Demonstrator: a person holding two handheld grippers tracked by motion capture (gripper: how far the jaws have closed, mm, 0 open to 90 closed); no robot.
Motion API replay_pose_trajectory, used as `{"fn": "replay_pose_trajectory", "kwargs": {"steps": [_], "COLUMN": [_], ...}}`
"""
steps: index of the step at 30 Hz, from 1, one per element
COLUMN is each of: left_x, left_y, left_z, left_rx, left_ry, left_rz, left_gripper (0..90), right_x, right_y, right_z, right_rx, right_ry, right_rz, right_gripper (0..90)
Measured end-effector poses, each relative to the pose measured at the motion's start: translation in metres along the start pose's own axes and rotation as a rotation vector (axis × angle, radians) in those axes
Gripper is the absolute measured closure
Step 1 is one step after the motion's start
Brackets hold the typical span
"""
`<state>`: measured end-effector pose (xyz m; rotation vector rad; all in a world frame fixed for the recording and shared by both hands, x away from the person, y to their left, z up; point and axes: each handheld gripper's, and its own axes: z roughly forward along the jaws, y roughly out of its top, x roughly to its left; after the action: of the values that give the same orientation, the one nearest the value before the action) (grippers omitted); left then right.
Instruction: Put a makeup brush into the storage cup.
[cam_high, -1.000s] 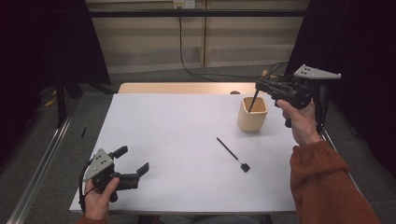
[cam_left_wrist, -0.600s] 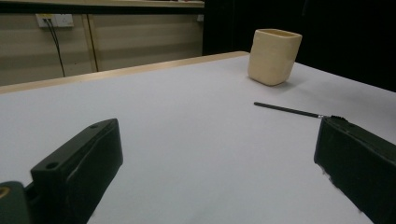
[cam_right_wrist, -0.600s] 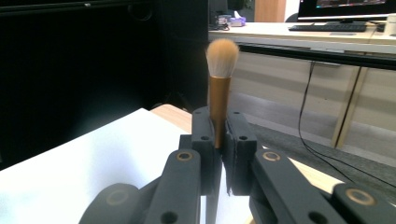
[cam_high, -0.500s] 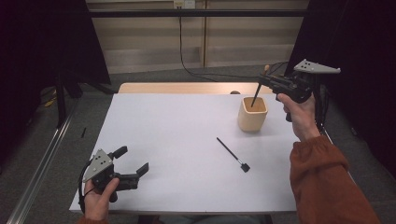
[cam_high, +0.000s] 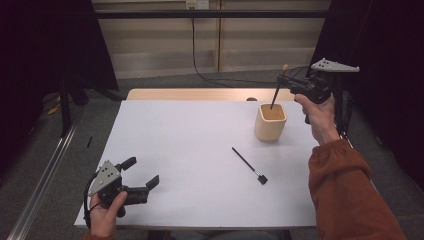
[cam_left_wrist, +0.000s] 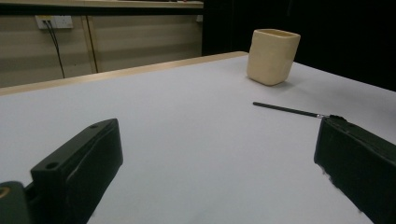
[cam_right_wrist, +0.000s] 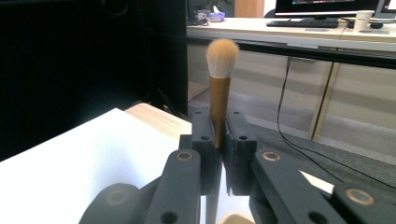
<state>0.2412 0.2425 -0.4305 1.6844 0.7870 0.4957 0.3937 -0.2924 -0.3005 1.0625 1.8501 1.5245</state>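
At 7 o'clock on the table (cam_high: 190, 150), nearest the person, the left gripper (cam_high: 142, 173) lies low in the hand with its 2 jaws spread wide and nothing between them; it sits where it sat a second ago. Its own view looks across the white surface at the cup (cam_left_wrist: 272, 56) and the thin black brush (cam_left_wrist: 289, 110) lying flat just in front of its right jaw.

Toward 4 o'clock from the table's middle, that black brush (cam_high: 249, 165) rests well apart from both grippers, untouched.

Farther out, at 2 o'clock, stands the cream cup (cam_high: 270, 121). Above it the right gripper (cam_high: 281, 82) is clenched on the makeup brush (cam_high: 278, 92), gripping its golden ferrule with the pale bristles up (cam_right_wrist: 220, 93). Over the last second this hand has drifted a little farther right while the dark handle tip stayed at the cup's mouth, so the brush leans less and looks ready to be released into the cup. That would leave 1 brush still to collect.
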Motion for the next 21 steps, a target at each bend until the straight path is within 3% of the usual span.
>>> {"fn": "replay_pose_trajectory", "kwargs": {"steps": [21], "left_x": [0.001], "left_y": [-0.001], "left_z": [0.0], "left_rx": [0.001], "left_ry": [0.002], "left_rz": [0.0], "left_gripper": [1.1], "right_x": [-0.013], "right_y": [-0.012], "right_z": [0.015], "right_rx": [0.011], "right_ry": [-0.053], "right_rz": [0.025], "right_gripper": [84.6]}}
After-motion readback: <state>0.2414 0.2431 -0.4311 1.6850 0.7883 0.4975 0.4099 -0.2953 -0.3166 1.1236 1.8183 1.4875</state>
